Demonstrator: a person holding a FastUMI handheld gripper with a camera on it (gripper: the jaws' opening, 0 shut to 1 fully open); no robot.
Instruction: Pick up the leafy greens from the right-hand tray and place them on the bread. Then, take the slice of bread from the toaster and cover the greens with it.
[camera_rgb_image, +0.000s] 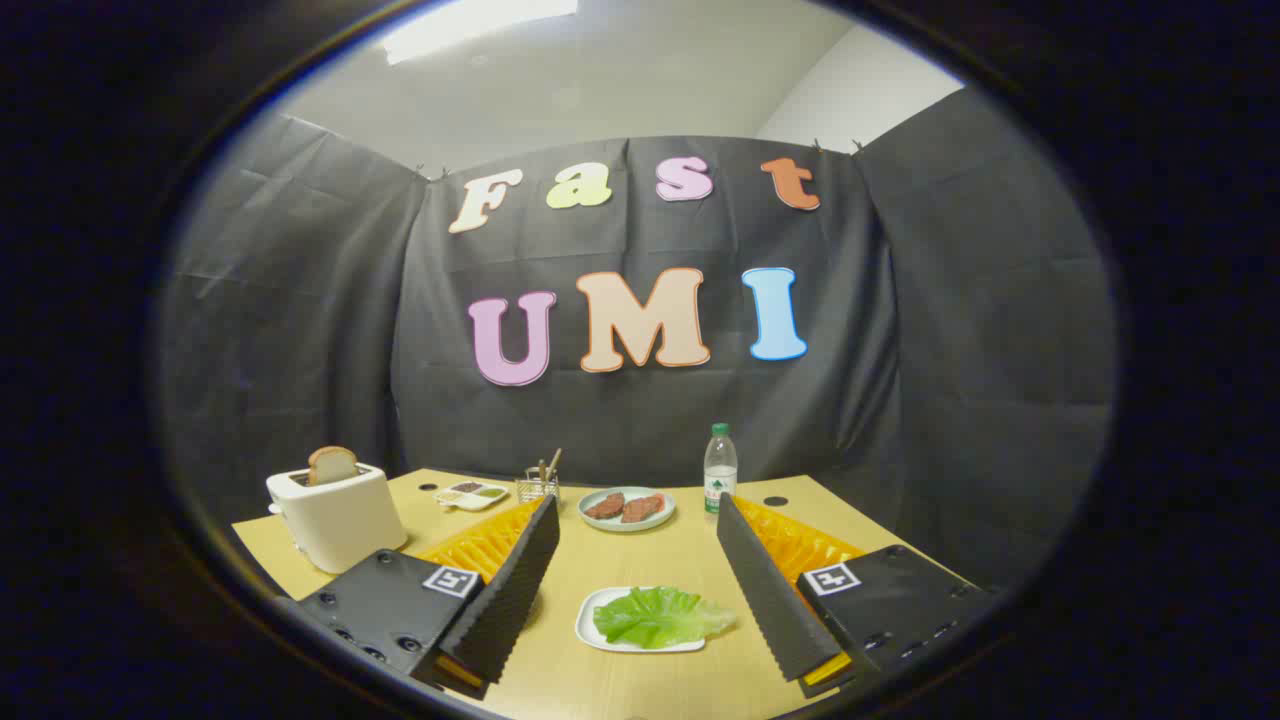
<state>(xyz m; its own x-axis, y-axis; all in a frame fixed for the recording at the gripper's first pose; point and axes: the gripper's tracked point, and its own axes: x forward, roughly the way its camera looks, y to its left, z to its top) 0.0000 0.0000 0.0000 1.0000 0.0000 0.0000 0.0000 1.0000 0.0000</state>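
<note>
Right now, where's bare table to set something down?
Free: the strip between the lettuce tray and the meat plate; also right of the water bottle. Crowded: the back row by the toaster, sauce dish and utensil basket. Gripper open.

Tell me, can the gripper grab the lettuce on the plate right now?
Probably yes. The gripper is open, and the lettuce lies on its white plate between the fingers, with nothing over it. The toaster and the other dishes sit off to the side or beyond.
</note>
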